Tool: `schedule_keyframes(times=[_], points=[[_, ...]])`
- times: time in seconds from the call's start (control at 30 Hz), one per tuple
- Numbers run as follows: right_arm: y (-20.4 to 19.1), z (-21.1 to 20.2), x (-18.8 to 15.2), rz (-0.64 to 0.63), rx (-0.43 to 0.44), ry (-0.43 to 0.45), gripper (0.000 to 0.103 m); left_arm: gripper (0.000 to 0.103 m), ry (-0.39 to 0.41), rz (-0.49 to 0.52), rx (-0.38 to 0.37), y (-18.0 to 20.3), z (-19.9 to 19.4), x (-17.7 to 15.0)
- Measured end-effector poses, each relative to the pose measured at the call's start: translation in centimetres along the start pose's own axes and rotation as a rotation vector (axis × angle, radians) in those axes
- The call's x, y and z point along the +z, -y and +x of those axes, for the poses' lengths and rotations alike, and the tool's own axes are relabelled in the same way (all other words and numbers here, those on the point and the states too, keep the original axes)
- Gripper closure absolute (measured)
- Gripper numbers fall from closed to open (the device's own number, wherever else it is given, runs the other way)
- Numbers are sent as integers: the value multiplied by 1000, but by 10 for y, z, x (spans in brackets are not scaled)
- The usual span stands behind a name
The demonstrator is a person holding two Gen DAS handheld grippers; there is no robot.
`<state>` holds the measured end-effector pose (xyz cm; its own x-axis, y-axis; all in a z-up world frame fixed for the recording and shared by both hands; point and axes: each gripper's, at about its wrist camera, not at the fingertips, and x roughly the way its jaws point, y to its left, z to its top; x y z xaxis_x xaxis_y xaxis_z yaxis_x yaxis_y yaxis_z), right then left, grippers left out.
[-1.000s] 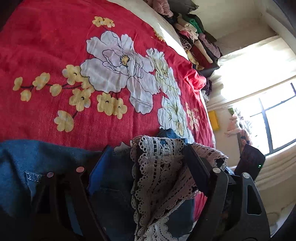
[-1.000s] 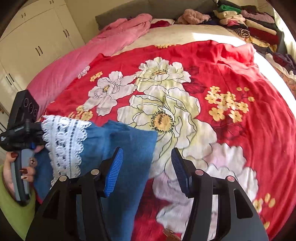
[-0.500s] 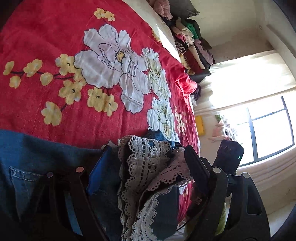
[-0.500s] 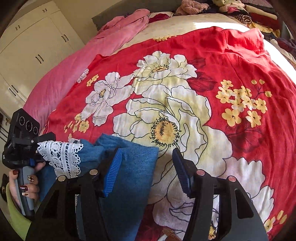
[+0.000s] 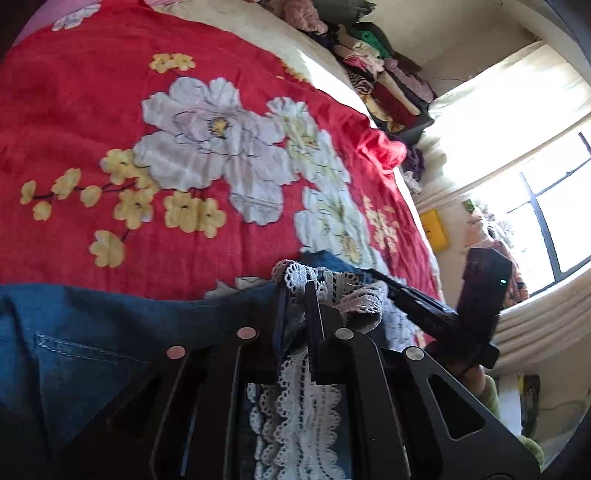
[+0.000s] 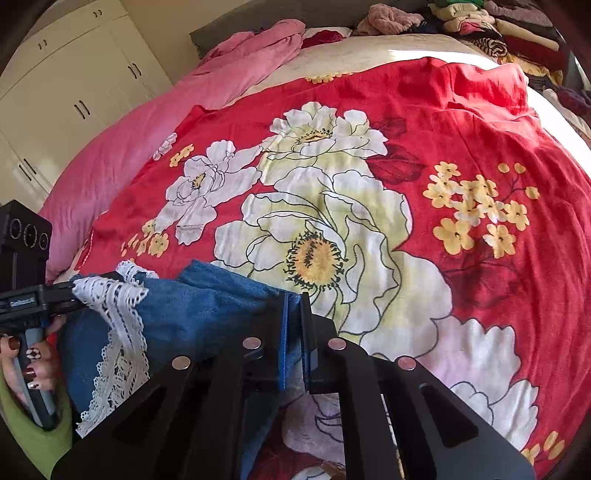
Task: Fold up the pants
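1. Denim, mid-blue and softly woven, makes up the pants (image 6: pixel 207 314), which lie at the near edge of a bed on a red bedspread (image 6: pixel 461 122) printed with large white flowers and small yellow blossoms.
2. White openwork lace trim (image 6: pixel 122 332) with scalloped edges runs as a band down the cloth of one leg end.
3. In the left wrist view, the left gripper (image 5: pixel 295 291) is clenched on that lace-trimmed hem, its black fingers pressed together with lace and denim bunched between them.
4. In the right wrist view, the right gripper (image 6: pixel 293 306) is clamped on the plain denim edge of the other leg end, its blue-padded fingers pinching a thin fold of cloth.
5. Between the two grips the hem edge stretches roughly side to side across the right wrist view, sagging a little in the middle.
6. From there the long axis of the pants runs back toward the cameras and under the grippers. In the left wrist view a stitched pocket (image 5: pixel 85 365) shows on the wide denim area at lower left.
7. A person's hand (image 6: pixel 33 365) with dark polished nails grips the left tool's handle, beside a green sleeve (image 6: pixel 33 439).
8. Beyond the bedspread lie a pink blanket (image 6: pixel 155 122) and a heap of folded clothes (image 6: pixel 498 29). White cupboards (image 6: pixel 66 77) stand to the left, and a bright window (image 5: pixel 557 206) fills the right of the left wrist view.
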<state>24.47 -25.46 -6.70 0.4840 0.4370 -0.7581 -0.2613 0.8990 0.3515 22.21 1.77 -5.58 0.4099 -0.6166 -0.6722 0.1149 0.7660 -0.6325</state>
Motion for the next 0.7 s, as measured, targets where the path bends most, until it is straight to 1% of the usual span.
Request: schedule_keyframes(times=[0.03,0.1,0.17,0.2,0.27,0.3,0.33,0.37,0.43,0.47,0.5,0.57,0.6,0.63,0.67,0.7], points=[[5,-1,-1,8,-14,5,100,98,-3,-19,7,-6,3,1],[17,-1,-2,31,-47,1,100,91,-14,-65,-46,-14,5,2],[28,-5,-5,81,-35,8,99,66,-11,-81,-100,-15,2,2],[31,-11,-8,105,-18,19,96,62,-5,-95,-126,-15,0,1],[31,-29,-14,103,-9,61,82,54,1,-127,-181,-17,-4,1],[28,-36,-18,98,-13,75,66,51,7,-131,-182,-18,-5,1],[25,-45,-24,90,-8,86,56,45,9,-128,-169,-18,-5,2],[21,-54,-31,79,7,98,55,42,9,-129,-155,-18,-3,1],[11,-68,-44,49,22,109,53,39,-5,-141,-171,-19,0,0],[5,-74,-50,31,25,115,50,35,-5,-158,-198,-21,0,-1],[0,-82,-58,16,19,125,45,34,-1,-180,-242,-22,-1,-1],[-12,-95,-71,-23,27,137,43,33,22,-233,-369,-26,-6,-1],[-22,-103,-79,-56,23,150,43,33,36,-245,-409,-26,-9,-2],[-30,-107,-85,-84,21,158,43,31,47,-238,-403,-24,-12,-1],[-44,-112,-94,-132,24,167,43,31,59,-200,-313,-21,-13,-1],[-58,-113,-100,-184,22,170,42,31,63,-172,-240,-18,-12,-1]])
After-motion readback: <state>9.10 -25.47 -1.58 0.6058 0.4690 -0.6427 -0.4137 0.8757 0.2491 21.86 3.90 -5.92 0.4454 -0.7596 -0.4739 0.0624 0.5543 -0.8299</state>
